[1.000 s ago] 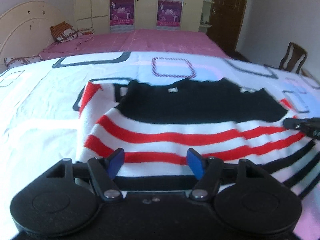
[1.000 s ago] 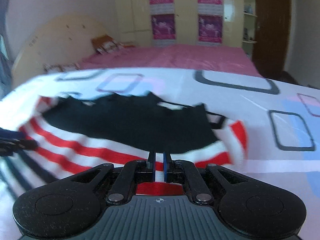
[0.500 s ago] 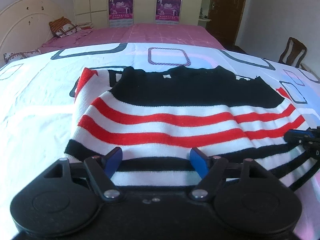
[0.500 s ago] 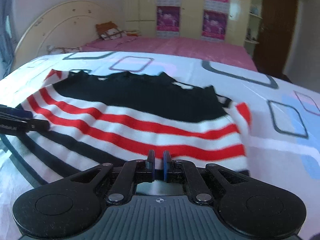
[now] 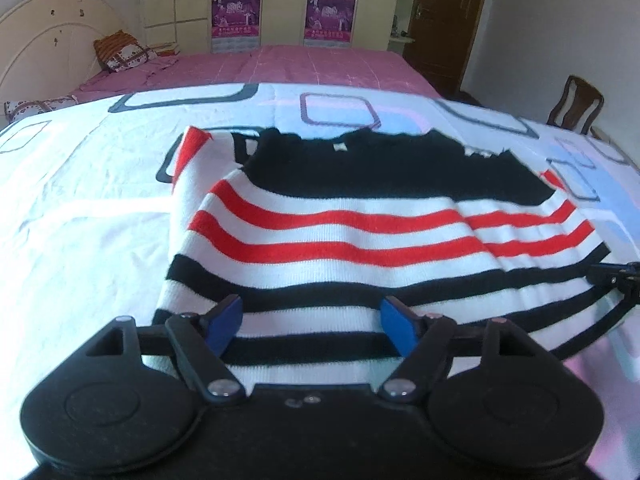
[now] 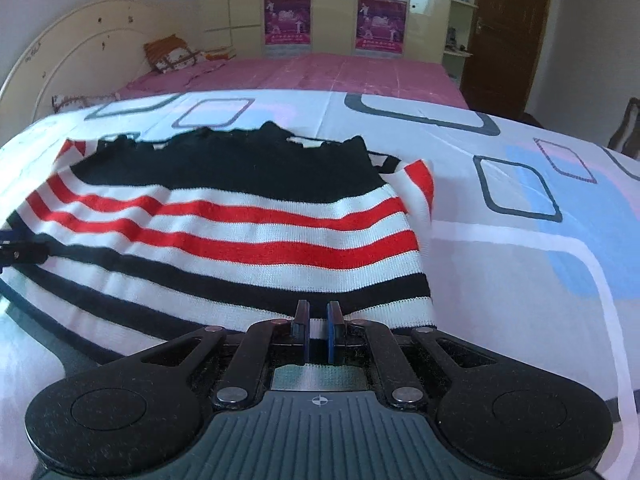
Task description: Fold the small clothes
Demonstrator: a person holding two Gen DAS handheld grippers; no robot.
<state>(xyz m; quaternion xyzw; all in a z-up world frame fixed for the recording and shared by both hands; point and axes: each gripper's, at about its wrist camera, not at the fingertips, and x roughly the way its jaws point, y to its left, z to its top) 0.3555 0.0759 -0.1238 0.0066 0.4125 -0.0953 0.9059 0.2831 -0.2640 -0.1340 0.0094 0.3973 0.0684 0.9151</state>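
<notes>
- The sweater [image 5: 360, 236] lies spread on the sheet [image 5: 80, 208], its black top toward the far edge and its striped hem toward the near edge.
- The left gripper [image 5: 312, 320] has its blue pads wide apart over the hem, gripping nothing.
- The right gripper [image 6: 318, 326] has its pads nearly together, pinching the white hem edge near the sweater's right corner.
</notes>
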